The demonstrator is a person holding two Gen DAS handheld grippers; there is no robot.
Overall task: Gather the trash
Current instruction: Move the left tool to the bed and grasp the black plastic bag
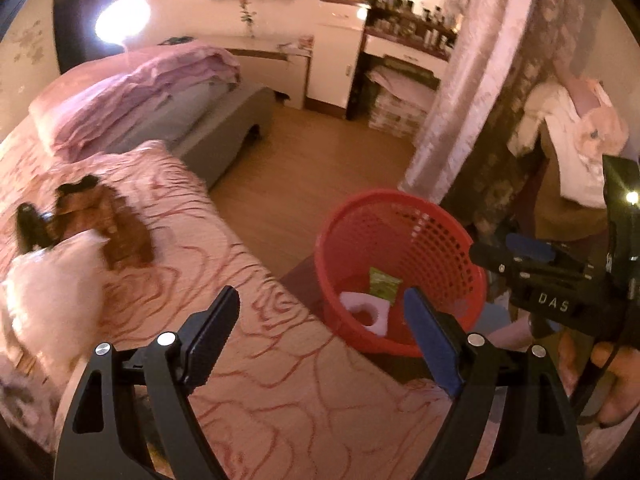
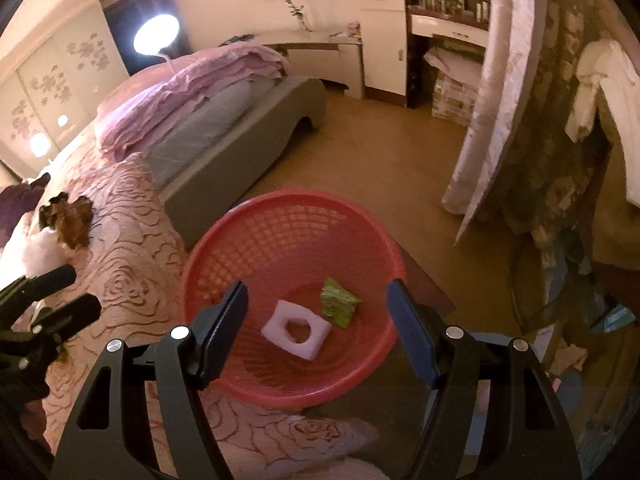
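A red mesh basket [image 2: 280, 220] [image 1: 432, 220] stands on the floor beside the bed. Inside lie a white foam piece with a hole [image 2: 297, 330] [image 1: 366, 312] and a crumpled green wrapper [image 2: 339, 301] [image 1: 383, 283]. My right gripper [image 2: 318, 320] hangs over the basket, open and empty. My left gripper [image 1: 324, 332] is open too, over the edge of the pink bedspread [image 1: 240, 340], with nothing between its fingers. On the bed to the left lie a crumpled brown wrapper [image 1: 116, 224] [image 2: 72, 220] and a white crumpled piece [image 1: 52, 292] [image 2: 38, 254].
The bed with the patterned pink cover [image 2: 120, 280] fills the left side; a grey bed frame [image 2: 248, 152] with folded pink bedding lies beyond. Wooden floor [image 2: 380, 160] stretches behind the basket. A flowered curtain [image 2: 492, 100] and hanging clothes [image 1: 576, 140] stand at right.
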